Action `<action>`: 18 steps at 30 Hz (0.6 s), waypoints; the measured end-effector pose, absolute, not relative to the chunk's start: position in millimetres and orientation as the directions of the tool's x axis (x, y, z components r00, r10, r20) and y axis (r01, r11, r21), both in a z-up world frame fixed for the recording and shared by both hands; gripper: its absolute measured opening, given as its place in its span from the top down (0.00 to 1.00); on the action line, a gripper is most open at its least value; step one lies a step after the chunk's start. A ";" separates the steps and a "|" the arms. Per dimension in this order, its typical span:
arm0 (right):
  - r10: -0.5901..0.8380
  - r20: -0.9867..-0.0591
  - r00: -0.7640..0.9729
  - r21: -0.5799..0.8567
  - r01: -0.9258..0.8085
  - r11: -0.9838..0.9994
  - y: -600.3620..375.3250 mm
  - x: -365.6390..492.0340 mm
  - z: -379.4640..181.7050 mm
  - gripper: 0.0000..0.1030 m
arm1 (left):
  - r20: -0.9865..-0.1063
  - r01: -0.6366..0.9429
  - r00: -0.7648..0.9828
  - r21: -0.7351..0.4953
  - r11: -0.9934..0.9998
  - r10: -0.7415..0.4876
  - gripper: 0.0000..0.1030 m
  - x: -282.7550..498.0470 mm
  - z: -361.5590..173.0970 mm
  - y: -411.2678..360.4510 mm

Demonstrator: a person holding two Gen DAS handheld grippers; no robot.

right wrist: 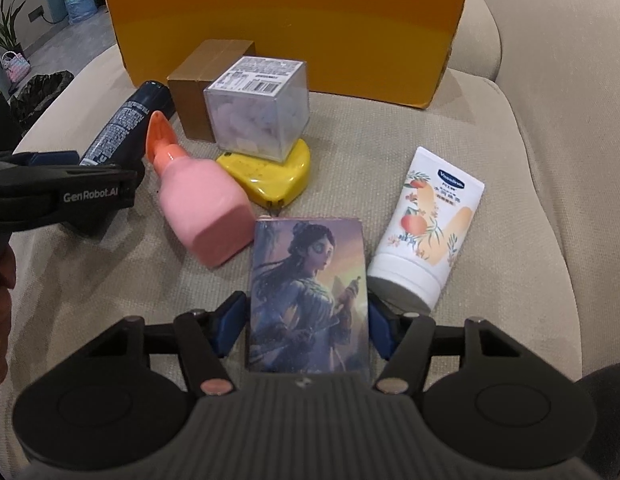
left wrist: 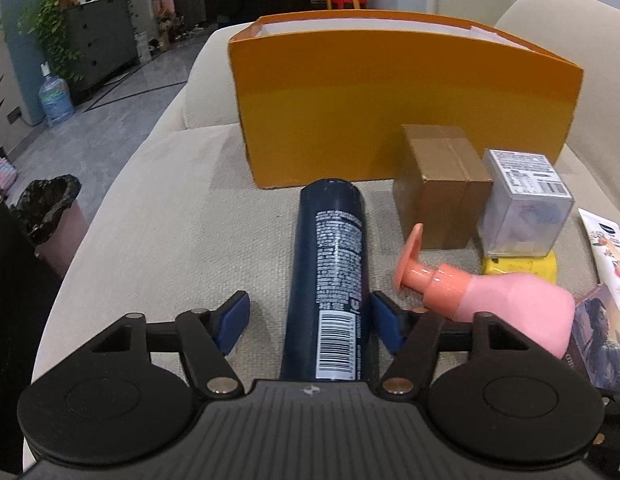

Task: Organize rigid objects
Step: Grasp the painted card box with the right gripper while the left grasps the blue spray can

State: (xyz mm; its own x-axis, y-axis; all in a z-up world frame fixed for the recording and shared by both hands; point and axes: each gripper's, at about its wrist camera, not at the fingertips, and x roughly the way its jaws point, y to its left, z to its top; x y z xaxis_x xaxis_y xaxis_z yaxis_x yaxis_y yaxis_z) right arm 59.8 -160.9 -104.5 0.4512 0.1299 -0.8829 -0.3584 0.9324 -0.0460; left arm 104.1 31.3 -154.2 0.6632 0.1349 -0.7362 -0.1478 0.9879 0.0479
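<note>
Found left gripper (left wrist: 306, 312) spread, straddling the near end of the dark blue spray can (left wrist: 330, 248). Noted one pad against or nearly against the can's side nearest the pink pump bottle (left wrist: 510, 304), the other pad clearly apart from it; not yet clamped. Logged can lying flat on the sofa cushion (left wrist: 170, 220), long axis running straight ahead along the fingers, far end just short of the orange box (left wrist: 390, 100). Judged a squeeze across the narrow width feasible as aligned, the box directly beyond.

Found right gripper (right wrist: 306, 320) flanking the picture card pack (right wrist: 310, 280), flat on the cushion, long axis likewise pointing forward. Could not tell whether pads pressed its edges or merely stood beside them. Judged each hand nearest its own item.
</note>
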 end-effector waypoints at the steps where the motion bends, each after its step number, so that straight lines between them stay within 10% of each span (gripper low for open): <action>1: 0.130 -0.883 0.451 -0.047 -0.359 0.932 -161.0 59.6 -104.7 0.39 | -0.737 -0.139 0.664 0.039 0.990 0.122 0.44 103.6 -153.1 30.9; 18: 0.178 -0.880 0.440 0.031 -0.321 0.947 -178.8 56.6 -90.5 0.45 | -0.743 -0.139 0.667 -0.048 0.989 0.057 0.55 74.4 -127.0 51.5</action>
State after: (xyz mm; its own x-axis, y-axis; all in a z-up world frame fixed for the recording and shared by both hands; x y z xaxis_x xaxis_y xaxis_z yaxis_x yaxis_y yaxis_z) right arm 56.6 -178.8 -90.5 0.4399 0.1775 -0.8803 -0.3205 0.9467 0.0308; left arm 74.4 51.5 -127.0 0.6668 0.0572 -0.7430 -0.1387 0.9892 -0.0483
